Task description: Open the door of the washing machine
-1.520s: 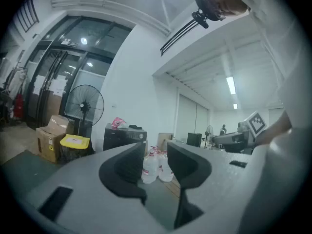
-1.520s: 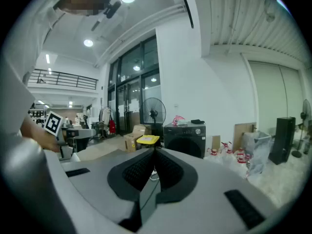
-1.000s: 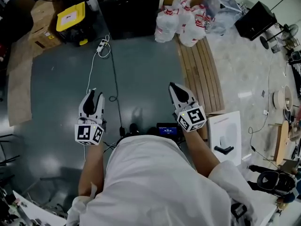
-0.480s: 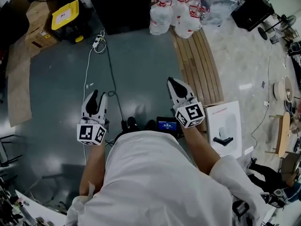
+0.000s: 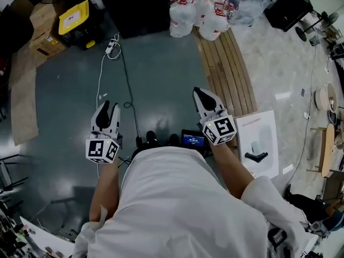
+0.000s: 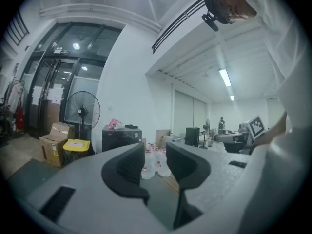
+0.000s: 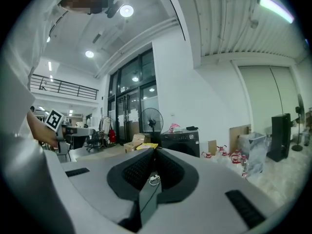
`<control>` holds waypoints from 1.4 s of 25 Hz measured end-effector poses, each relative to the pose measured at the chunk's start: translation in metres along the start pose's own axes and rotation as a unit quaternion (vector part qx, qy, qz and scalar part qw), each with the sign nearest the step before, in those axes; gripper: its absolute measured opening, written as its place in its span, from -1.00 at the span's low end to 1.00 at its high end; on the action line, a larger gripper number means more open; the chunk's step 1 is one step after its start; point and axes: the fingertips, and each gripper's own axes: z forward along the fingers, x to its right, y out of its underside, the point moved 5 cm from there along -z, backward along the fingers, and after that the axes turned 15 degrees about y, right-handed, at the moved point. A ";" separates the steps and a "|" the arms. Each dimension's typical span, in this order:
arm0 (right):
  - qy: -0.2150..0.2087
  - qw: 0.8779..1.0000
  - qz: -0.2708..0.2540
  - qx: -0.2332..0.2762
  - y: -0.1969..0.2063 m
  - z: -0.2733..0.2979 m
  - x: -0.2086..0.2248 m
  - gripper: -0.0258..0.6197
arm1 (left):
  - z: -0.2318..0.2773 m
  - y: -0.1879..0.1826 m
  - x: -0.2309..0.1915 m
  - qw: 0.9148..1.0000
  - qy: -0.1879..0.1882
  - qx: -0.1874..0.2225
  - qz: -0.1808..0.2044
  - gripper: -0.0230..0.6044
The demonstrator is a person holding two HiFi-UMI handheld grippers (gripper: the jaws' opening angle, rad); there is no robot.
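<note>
Your left gripper [image 5: 107,107] has its jaws apart and empty; your right gripper [image 5: 200,92] has them closed on nothing. The washer [image 5: 142,7] stands well ahead across the floor [image 5: 161,69]. Its door, too far to make out, is likely rigid and latched, so grip its handle edge.

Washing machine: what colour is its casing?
The washing machine is black; the right gripper view shows it best.

top [image 5: 183,208]: white, perhaps short-sleeved | left gripper [image 5: 109,106], right gripper [image 5: 200,92]: grey, black-and-white marker cubes [image 5: 102,150]
</note>
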 end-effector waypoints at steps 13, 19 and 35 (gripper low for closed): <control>0.005 1.000 0.000 0.021 -0.006 -0.013 0.023 -0.81 | -0.003 -0.002 0.005 1.000 -0.023 -0.002 -0.002 -0.48; 0.001 1.000 0.010 0.018 0.003 -0.021 0.031 -0.81 | -0.005 0.005 0.013 0.999 -0.031 0.000 -0.017 -0.50; 0.014 1.000 0.006 0.025 0.006 -0.004 0.037 -0.81 | -0.008 0.029 0.003 0.997 -0.054 -0.002 -0.052 -0.53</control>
